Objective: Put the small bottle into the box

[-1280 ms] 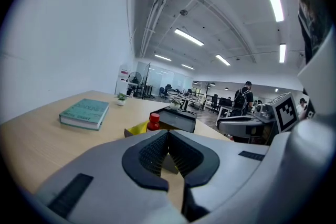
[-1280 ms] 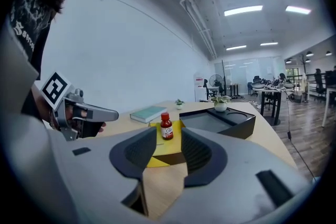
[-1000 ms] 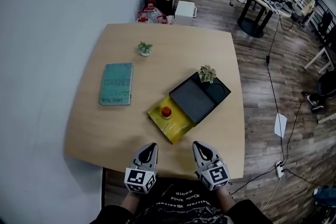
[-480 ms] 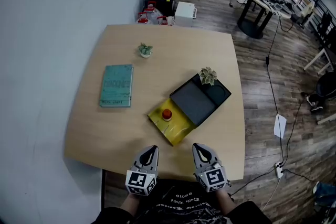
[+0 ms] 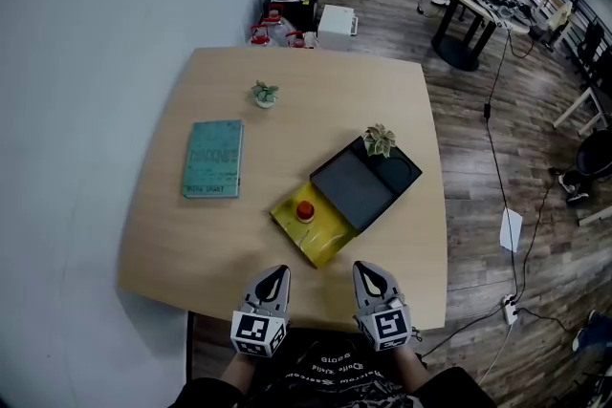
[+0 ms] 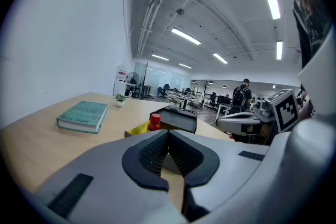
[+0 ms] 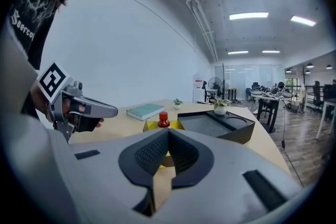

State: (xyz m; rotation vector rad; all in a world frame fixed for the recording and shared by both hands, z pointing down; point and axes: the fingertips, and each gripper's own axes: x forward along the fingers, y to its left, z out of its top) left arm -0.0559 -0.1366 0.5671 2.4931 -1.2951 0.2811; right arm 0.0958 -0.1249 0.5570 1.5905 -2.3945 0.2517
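Almost nothing has changed over the last second. The left gripper (image 5: 273,274) and right gripper (image 5: 373,276) still hover side by side at the near edge of the surface (image 5: 182,248), having drifted only a touch. Each gripper's own view shows its jaws pressed together with nothing between them.

The small bottle (image 5: 304,210), red-capped, has not moved. It stands upright in the yellow box (image 5: 323,240), roughly at 12 o'clock from the grippers and well apart from both. Its cap rises above the yellow walls in both gripper views.

A black tray (image 5: 356,182) touches the box at the box's 1 o'clock, with a potted plant (image 5: 379,138) on its far corner. A teal book (image 5: 213,158) lies at the box's 10 o'clock, and a smaller plant (image 5: 264,92) sits beyond it.

Judging from this layout, the bottle is already in the box. With both grippers empty and pulled back to the edge, the task looks finished rather than under way.
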